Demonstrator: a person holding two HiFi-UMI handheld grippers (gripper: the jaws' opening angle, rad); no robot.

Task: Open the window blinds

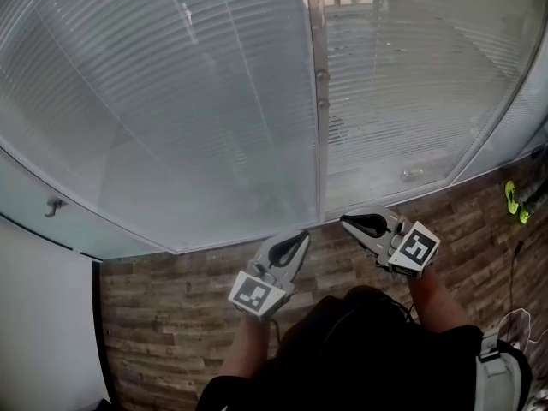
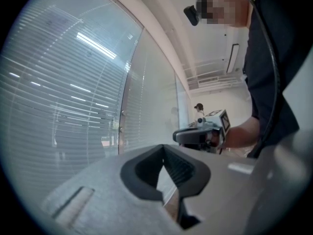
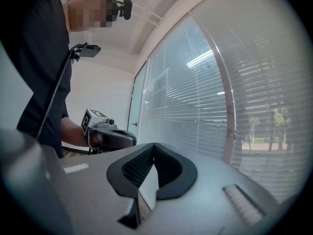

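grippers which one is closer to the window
The right gripper: its tips nearly reach the window, while the left gripper sits further back over the floor.

No readable text, brand or number anywhere. Only coded square markers on left gripper (image 1: pixel 301 235) and right gripper (image 1: pixel 345 221), both below the window blinds (image 1: pixel 171 101).

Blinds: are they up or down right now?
Down. The blinds hang lowered nearly to the floor; trees show between the slats in the right gripper view.
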